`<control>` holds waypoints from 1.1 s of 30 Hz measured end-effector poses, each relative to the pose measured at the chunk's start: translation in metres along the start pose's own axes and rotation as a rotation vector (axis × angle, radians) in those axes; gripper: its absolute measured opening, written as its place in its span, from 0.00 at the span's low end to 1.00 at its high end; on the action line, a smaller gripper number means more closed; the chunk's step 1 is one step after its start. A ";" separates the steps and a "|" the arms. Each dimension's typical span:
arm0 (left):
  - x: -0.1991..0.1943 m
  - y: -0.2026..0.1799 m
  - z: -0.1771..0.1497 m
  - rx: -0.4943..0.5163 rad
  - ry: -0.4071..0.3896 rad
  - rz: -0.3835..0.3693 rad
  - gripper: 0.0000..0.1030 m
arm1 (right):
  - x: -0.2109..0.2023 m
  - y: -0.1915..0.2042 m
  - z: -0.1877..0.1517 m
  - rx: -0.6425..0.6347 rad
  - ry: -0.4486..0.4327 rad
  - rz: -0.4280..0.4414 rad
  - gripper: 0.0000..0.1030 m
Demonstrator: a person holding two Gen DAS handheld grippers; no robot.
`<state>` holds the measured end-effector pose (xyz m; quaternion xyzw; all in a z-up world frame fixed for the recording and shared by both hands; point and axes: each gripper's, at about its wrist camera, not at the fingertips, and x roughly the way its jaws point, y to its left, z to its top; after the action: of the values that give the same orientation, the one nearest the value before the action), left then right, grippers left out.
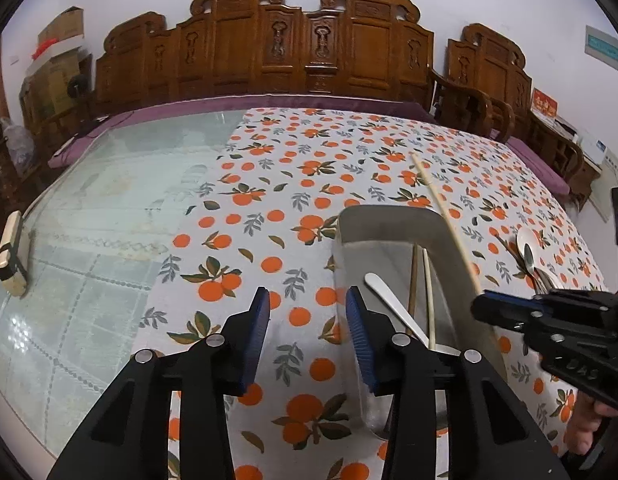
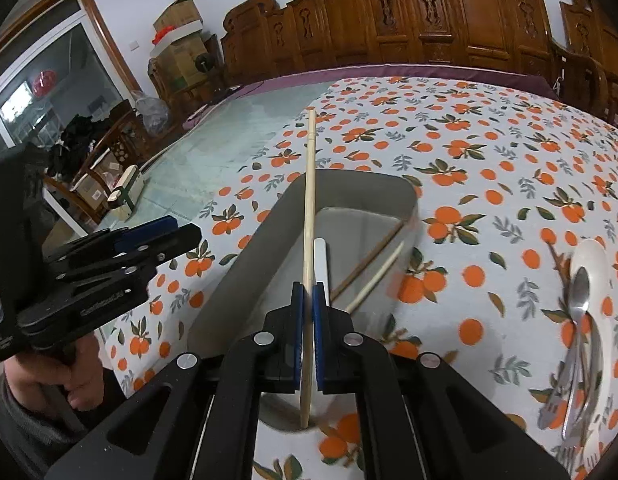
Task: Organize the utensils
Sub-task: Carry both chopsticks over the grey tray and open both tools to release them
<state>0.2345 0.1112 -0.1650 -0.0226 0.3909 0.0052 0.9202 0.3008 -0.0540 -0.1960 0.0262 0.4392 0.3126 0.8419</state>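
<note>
A grey rectangular bin (image 2: 237,256) stands on the orange-print tablecloth; it also shows in the left wrist view (image 1: 393,220). Inside lie a white spoon (image 1: 393,304), a brown chopstick (image 1: 413,280) and a pale chopstick (image 1: 430,300). My right gripper (image 2: 308,292) is shut on a pale chopstick (image 2: 310,184), held over the bin; this chopstick also shows in the left wrist view (image 1: 445,220). My left gripper (image 1: 307,304) is open and empty, just left of the bin. A white spoon (image 2: 593,264), a metal spoon (image 2: 581,292) and a fork (image 2: 557,400) lie to the bin's right.
The left part of the table is bare glass (image 1: 101,208) with a small box (image 1: 11,256) near its left edge. Carved wooden chairs (image 1: 269,48) line the far side. Boxes and clutter stand at the far left (image 2: 177,48).
</note>
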 end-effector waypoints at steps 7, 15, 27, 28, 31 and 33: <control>-0.005 0.006 0.002 -0.014 -0.022 0.010 0.55 | 0.021 0.006 -0.006 -0.008 0.034 -0.029 0.06; -0.006 0.010 0.004 -0.026 -0.027 0.011 0.59 | 0.029 0.009 -0.012 -0.018 0.058 -0.032 0.09; -0.007 -0.006 0.002 0.009 -0.032 0.001 0.76 | -0.034 -0.009 -0.014 -0.102 -0.065 -0.071 0.09; -0.008 -0.008 0.002 0.015 -0.039 0.005 0.77 | -0.042 -0.014 -0.014 -0.108 -0.073 -0.082 0.09; -0.010 -0.016 0.003 0.024 -0.053 0.001 0.82 | -0.059 -0.031 -0.014 -0.118 -0.087 -0.119 0.09; -0.011 -0.021 0.004 0.030 -0.060 -0.005 0.86 | -0.071 -0.043 -0.014 -0.122 -0.097 -0.146 0.09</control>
<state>0.2303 0.0904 -0.1541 -0.0095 0.3632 -0.0025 0.9317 0.2818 -0.1305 -0.1668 -0.0422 0.3787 0.2749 0.8827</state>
